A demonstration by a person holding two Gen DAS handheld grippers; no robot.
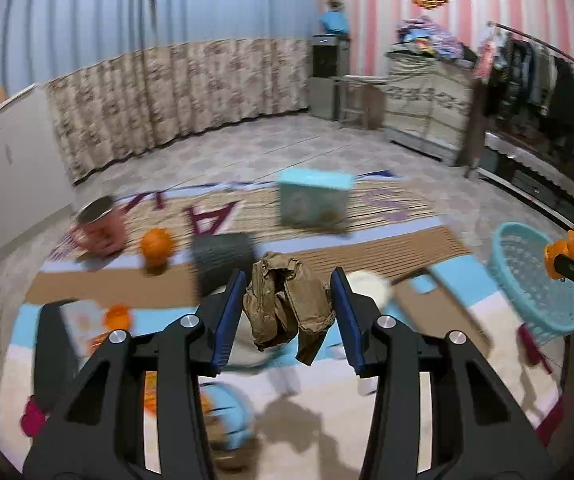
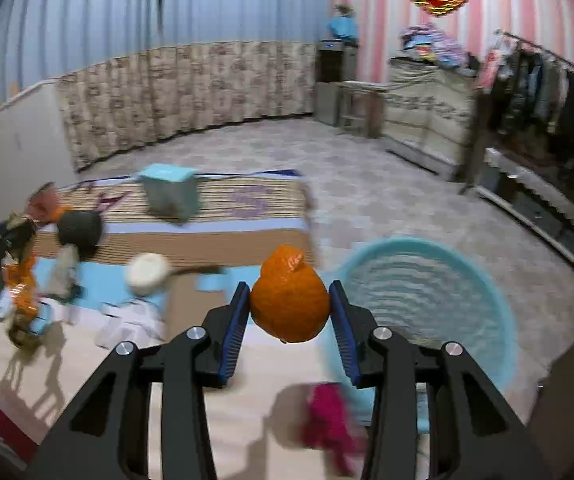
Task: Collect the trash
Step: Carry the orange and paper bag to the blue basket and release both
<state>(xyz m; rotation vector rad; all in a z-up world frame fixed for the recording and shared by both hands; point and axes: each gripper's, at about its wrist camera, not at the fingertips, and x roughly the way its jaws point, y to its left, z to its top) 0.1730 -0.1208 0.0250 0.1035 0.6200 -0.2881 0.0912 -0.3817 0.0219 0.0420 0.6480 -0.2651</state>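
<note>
My left gripper (image 1: 287,312) is shut on a crumpled brown paper (image 1: 287,306) and holds it above the table. My right gripper (image 2: 290,312) is shut on an orange peel (image 2: 290,296) shaped like a small orange, held above the table's right edge, just left of the light blue basket (image 2: 427,300). The basket also shows in the left wrist view (image 1: 535,280), with the right gripper's orange joint beside it. More scraps lie on the table: white paper (image 2: 127,324), an orange wrapper (image 2: 21,284), a magenta scrap (image 2: 327,420).
On the striped cloth stand a teal box (image 1: 313,200), a pink mug (image 1: 99,226), an orange (image 1: 157,246), a dark grey cylinder (image 1: 223,258) and a white roll (image 2: 147,272). A brown board (image 1: 439,304) lies near the basket. A clothes rack stands far right.
</note>
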